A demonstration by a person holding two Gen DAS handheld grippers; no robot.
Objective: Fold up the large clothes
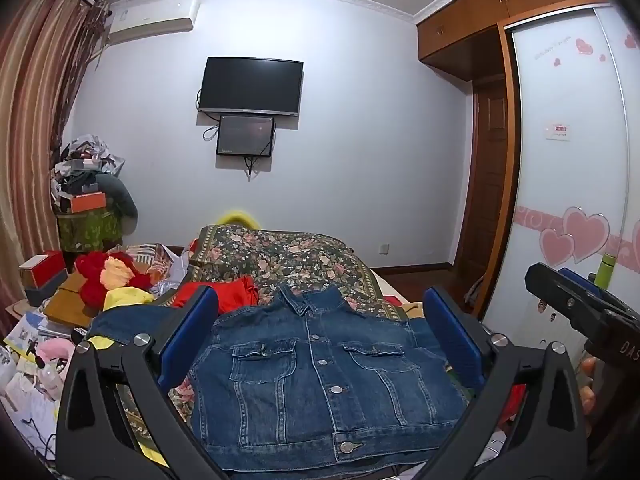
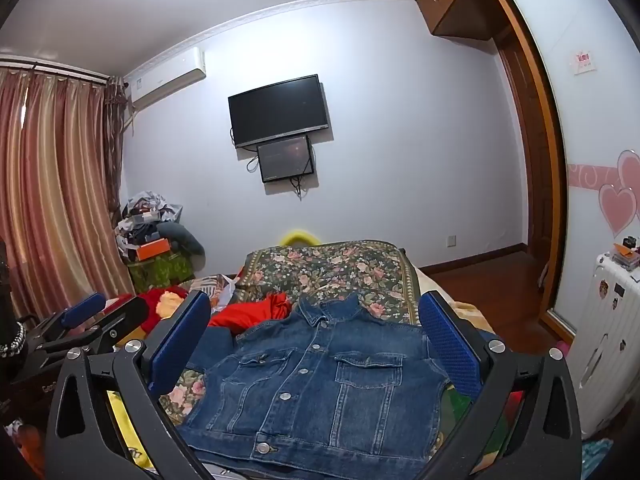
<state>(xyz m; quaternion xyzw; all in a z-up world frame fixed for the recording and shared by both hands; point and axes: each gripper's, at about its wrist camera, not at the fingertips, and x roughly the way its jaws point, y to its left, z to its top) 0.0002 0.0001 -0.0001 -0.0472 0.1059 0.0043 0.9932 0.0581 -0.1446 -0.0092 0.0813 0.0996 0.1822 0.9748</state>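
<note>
A blue denim jacket (image 1: 320, 376) (image 2: 320, 380) lies flat on the floral bedspread (image 1: 280, 256) (image 2: 332, 268), front up and buttoned, collar pointing away from me. One sleeve stretches out to the left (image 1: 120, 320). My left gripper (image 1: 320, 332) hovers over the jacket's near half, open wide, nothing between its blue pads (image 1: 188, 332). My right gripper (image 2: 316, 340) hangs beside it, also open and empty over the jacket. Each gripper shows at the edge of the other's view: the right gripper (image 1: 576, 300), the left gripper (image 2: 92, 320).
A red garment (image 1: 224, 296) (image 2: 256, 312) lies crumpled beyond the jacket's left shoulder. Left of the bed are a red plush toy (image 1: 108, 276), boxes and piled clutter (image 1: 88, 184). A sliding wardrobe (image 1: 568, 160) and a white suitcase (image 2: 604, 340) stand on the right.
</note>
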